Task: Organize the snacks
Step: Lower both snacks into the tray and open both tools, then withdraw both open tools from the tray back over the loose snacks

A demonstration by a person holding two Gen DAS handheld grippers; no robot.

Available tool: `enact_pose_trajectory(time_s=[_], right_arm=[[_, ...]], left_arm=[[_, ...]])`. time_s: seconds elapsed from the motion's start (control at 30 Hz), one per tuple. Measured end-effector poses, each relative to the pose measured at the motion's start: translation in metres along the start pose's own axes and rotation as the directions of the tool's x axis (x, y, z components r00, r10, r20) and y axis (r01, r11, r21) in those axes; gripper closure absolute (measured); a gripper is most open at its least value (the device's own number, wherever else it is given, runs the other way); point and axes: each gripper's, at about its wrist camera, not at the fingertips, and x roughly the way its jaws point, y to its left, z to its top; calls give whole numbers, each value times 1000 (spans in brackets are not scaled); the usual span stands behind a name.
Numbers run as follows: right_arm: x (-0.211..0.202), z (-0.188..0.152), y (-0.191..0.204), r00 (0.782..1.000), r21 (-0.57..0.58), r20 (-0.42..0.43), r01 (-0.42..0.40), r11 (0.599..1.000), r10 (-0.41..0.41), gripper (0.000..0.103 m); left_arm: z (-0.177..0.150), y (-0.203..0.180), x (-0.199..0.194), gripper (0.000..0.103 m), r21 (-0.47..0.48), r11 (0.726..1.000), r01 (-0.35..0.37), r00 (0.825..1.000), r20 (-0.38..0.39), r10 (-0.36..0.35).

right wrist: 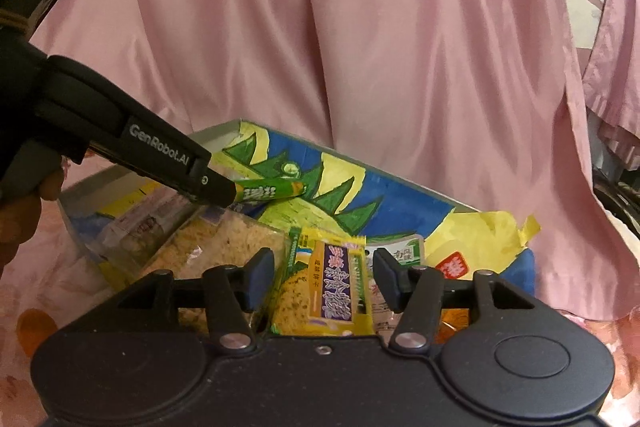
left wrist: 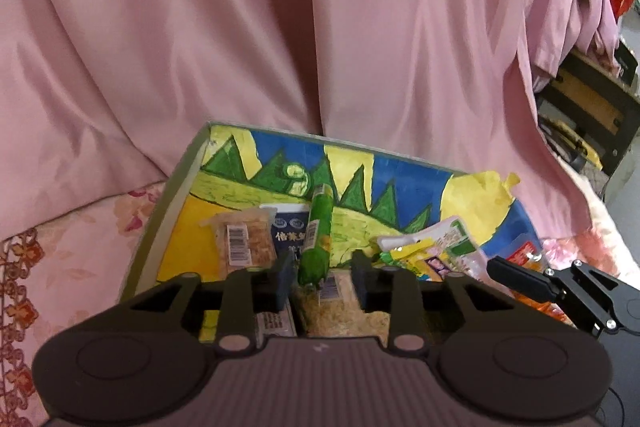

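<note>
With our left gripper (left wrist: 321, 277) we are holding a green sausage stick (left wrist: 317, 235) loosely between parted fingers, above the painted box (left wrist: 168, 203) of snacks. Our right gripper (right wrist: 324, 277) is hanging unclenched over a yellow packet (right wrist: 332, 283) in the box.

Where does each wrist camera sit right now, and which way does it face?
Left wrist: behind the left claw, facing the painted box; the green sausage stick lies between its open fingers.
Right wrist: behind the right claw, over the yellow-purple packet; the left claw and a hand show.
Shared: box, sausage, pink curtain.
</note>
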Motion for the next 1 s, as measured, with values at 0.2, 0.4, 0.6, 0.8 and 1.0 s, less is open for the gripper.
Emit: enact_pose_trajectory(time_s=[0.2,0.4,0.6,0.8,1.0], right_arm=[[-31,14,-1,998,7,58,10,1000,-11,30],[-82,32,-1,988,17,152,10,1000,-12,17],[-145,39,1,971,38,237,23,999,-32,4],[-209,24,1,943,69,332,4,998,-27,1],[-254,3,4,929,115,363,31,993,-71,1]], left_arm=[[7,-7,-36,33,13,1000,-21,998,58,20],[7,-12,-91,16,-8,1000,-21,989,146,22],[-2,-23,-144,4,-26,999,-26,972,231,31],[-30,-38,-191,0,-26,998,-55,944,326,60],[-64,-47,-225,0,8,995,-95,922,377,85]])
